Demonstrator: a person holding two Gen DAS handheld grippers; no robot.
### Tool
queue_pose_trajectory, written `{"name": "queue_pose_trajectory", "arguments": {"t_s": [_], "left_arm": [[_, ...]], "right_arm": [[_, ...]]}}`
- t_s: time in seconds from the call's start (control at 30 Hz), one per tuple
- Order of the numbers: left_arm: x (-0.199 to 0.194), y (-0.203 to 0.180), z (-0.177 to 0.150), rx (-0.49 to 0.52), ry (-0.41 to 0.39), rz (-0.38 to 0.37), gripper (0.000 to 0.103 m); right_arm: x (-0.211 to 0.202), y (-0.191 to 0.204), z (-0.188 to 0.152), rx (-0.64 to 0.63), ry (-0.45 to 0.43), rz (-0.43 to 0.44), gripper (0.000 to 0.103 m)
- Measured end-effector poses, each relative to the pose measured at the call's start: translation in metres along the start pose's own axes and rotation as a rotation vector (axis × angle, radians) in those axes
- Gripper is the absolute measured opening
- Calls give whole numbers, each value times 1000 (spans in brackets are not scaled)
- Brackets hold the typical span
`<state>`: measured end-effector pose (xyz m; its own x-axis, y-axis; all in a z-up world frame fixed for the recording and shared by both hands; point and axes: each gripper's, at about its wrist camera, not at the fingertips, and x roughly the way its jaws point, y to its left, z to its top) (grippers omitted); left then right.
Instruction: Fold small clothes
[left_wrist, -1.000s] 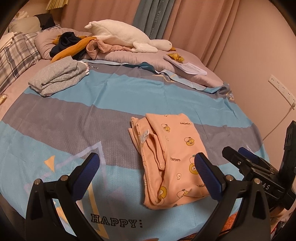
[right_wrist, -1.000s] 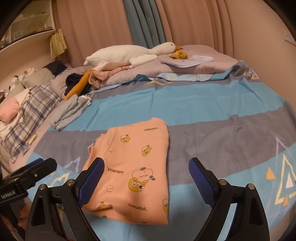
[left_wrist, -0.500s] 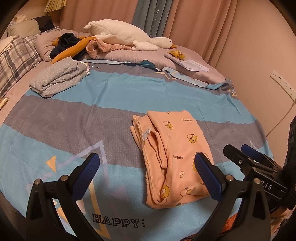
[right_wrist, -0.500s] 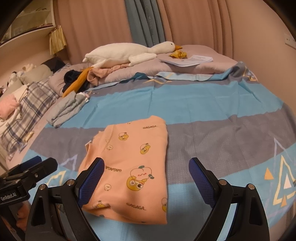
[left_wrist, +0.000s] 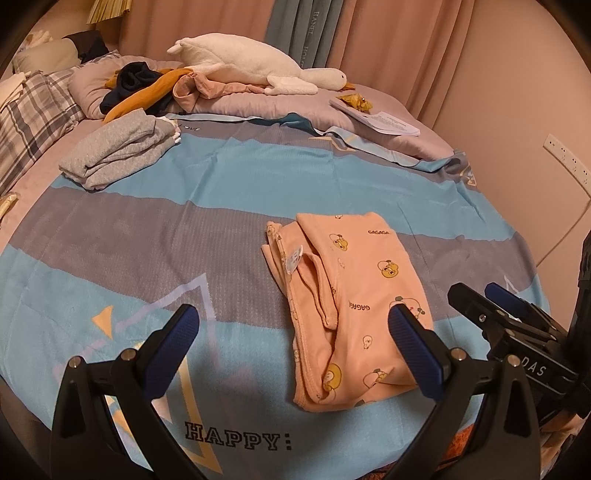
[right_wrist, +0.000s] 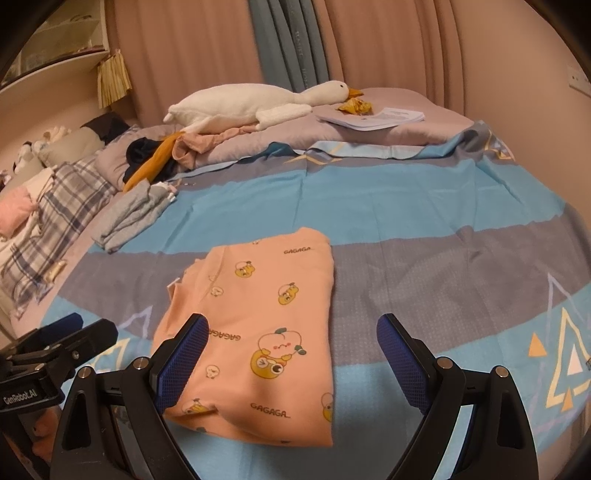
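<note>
- Two grippers hang over the bed, neither gripping anything; the left gripper (left_wrist: 291, 330) has its jaws spread wide, with only bare blue-and-grey bedspread (left_wrist: 229, 184) between the blue pads.
- Far ahead of the left jaws and off to their left lies a folded grey garment (left_wrist: 118, 151); beyond it sits a heap of dark and mustard clothes (left_wrist: 144, 86) against the pillows.
- Ahead of the left jaws, toward the right finger, lies the peach printed garment (left_wrist: 351, 295) — folded into a long rectangle, its layered edges and a small label facing the left, its right edge passing behind the right fingertip.
- Straight ahead and far off, a white plush goose (left_wrist: 251, 62) stretches across the pillows, with a stack of papers (left_wrist: 384, 120) to its right.
- The right gripper (right_wrist: 291, 349) is also wide open; in its view the peach printed garment (right_wrist: 266, 317) lies flat just ahead — mostly between the pads, its near left corner running under the left finger.
- Right of those jaws the bedspread (right_wrist: 461, 258) shows triangle prints.
- Each gripper shows in the other's view: the right one (left_wrist: 513, 328) at the far right, the left one (right_wrist: 48, 350) at the far left.
</note>
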<state>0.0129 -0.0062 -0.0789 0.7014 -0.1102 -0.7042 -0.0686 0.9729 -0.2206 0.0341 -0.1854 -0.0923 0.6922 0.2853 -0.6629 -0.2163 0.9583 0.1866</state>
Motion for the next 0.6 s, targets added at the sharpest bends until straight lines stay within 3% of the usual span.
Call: {"name": "queue_pose_trajectory", "arguments": {"t_s": [0.6], "left_arm": [[-3, -2, 0, 2, 4, -26, 103]], "right_arm": [[2, -2, 0, -1, 3, -1, 92]]}}
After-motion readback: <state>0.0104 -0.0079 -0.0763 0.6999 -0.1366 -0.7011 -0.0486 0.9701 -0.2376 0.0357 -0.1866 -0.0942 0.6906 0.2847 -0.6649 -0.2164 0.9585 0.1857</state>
